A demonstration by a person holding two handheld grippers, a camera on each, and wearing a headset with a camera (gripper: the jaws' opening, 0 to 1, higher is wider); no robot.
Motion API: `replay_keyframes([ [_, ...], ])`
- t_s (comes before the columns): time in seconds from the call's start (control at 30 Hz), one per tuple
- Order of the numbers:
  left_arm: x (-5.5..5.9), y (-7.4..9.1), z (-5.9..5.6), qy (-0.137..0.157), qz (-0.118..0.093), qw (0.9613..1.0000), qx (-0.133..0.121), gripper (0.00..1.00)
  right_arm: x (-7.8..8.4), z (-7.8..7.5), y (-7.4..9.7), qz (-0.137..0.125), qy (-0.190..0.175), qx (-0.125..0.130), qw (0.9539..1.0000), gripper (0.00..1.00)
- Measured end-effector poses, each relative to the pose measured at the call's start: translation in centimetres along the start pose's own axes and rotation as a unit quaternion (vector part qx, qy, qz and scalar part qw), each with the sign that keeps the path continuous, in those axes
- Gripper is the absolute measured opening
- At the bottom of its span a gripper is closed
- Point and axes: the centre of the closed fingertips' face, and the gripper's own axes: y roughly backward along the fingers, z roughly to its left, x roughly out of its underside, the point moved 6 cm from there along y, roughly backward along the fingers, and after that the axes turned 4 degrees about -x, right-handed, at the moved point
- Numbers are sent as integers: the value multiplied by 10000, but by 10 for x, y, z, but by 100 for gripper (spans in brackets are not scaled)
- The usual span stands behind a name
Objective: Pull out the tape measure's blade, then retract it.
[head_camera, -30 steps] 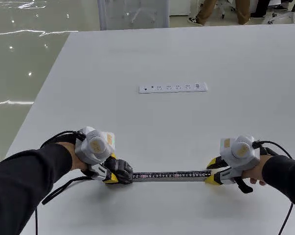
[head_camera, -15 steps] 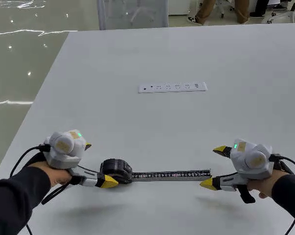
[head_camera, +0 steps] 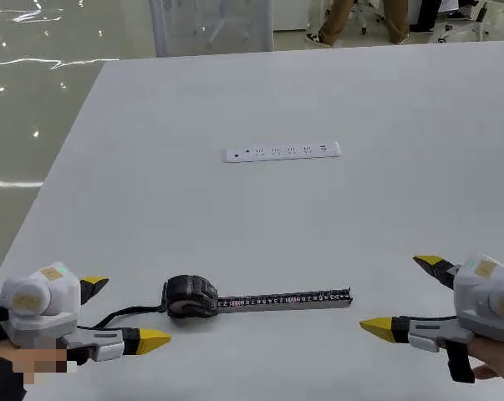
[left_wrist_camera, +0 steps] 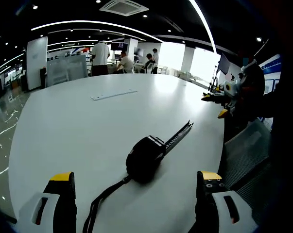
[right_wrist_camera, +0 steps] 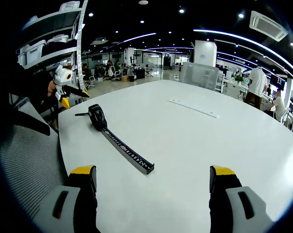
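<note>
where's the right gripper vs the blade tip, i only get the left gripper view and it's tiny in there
observer: The right gripper is clear of the blade. The blade's free end lies on the table just short of the jaws and touches neither.
operator: ok is it open
observer: Yes. In the right gripper view both jaws stand wide apart and grip nothing.
operator: blade flat or twisted
observer: Flat in the head view, printed scale facing up, running straight out of the tape measure case.
</note>
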Motion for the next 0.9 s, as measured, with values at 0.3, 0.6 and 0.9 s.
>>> replay_keyframes([
  [0.3, -7, 15, -8, -134, -243, 9996, 70, 100, 10, 7, 16, 158, 299, -12, 9994, 100],
  [0.6, 23, 30, 0, 94, -356, 9990, -260, 100, 35, 1, 44, 357, -30, 182, 9992, 100],
  [0.9, 21, 40, 5, 112, -328, 9988, -334, 100, 42, 5, 57, 363, -88, 300, 9989, 100],
])
